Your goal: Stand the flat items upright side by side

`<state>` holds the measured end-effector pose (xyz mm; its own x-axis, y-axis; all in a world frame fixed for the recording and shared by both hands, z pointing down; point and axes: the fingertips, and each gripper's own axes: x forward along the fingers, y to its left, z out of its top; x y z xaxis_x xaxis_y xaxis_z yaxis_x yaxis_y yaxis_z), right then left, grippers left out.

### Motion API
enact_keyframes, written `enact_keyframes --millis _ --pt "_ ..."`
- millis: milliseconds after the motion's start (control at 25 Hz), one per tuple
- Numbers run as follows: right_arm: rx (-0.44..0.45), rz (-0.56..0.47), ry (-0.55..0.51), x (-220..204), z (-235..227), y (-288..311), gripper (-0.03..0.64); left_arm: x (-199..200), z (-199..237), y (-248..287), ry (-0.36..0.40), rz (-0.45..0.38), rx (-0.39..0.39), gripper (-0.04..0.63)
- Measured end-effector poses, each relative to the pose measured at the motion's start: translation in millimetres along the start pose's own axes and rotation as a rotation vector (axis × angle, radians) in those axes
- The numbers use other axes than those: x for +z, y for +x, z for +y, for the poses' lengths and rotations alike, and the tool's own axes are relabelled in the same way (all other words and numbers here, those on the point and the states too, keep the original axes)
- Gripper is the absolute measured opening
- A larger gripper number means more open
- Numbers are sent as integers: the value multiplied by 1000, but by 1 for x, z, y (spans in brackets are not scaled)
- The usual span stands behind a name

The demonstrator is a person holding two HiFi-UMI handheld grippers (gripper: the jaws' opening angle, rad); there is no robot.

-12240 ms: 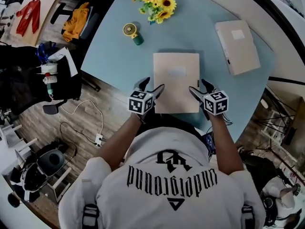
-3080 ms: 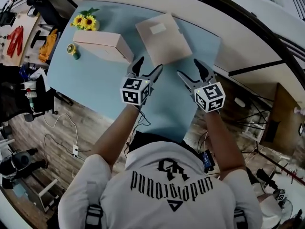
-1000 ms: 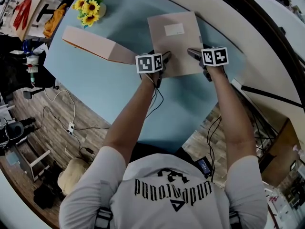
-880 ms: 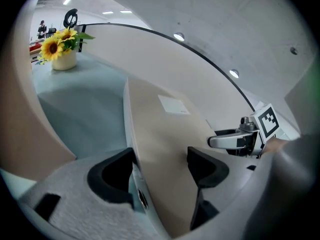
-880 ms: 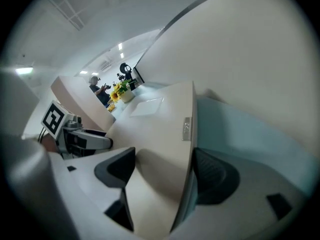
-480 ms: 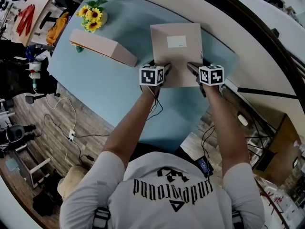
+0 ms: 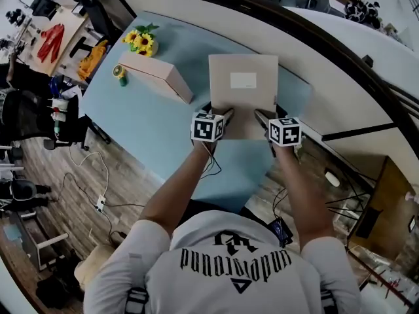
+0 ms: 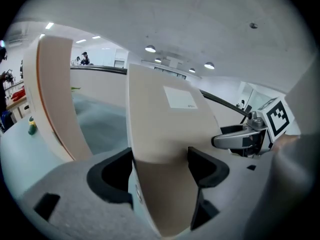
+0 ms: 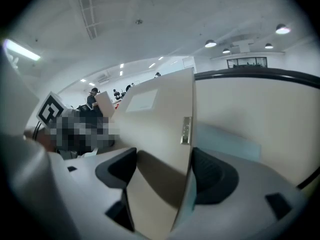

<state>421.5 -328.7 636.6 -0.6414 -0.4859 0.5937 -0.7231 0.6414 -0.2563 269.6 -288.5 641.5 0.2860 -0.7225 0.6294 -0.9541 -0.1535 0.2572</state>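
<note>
Resting on the blue table (image 7: 163, 133), the beige file box (image 7: 243, 87) had its near end clamped by the left gripper (image 7: 219, 113) and right gripper (image 7: 270, 115), one jaw pair at each corner. A second file box (image 7: 157, 77) stood on edge to its left, near the sunflowers (image 7: 141, 41).

A pale blue table (image 7: 157, 129) stands on a wood-plank floor (image 7: 72, 169), its far edge near a low curved white wall (image 7: 327, 70) topped by a dark rail (image 7: 308, 34). A white cable (image 7: 107, 175) loops over the planks to a power strip (image 7: 101, 205). At the left sit a dark office chair (image 7: 26, 110) and a wooden bench (image 7: 69, 25) — a red cloth (image 7: 51, 42) lies on it. Overhead, the white ceiling (image 8: 190, 19) carries round recessed lights (image 8: 150, 49) and a long strip light (image 9: 20, 50)
</note>
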Motion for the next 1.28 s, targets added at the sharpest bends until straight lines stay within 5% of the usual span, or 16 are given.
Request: enact_keyframes --millis 400,1280 --pt "-57 -133 -38 8 57 -77 342 8 -31 -87 95 -102 -6 360" --pt "-378 -321 49 11 206 -110 337 20 33 -186 345 -149 -283 362"
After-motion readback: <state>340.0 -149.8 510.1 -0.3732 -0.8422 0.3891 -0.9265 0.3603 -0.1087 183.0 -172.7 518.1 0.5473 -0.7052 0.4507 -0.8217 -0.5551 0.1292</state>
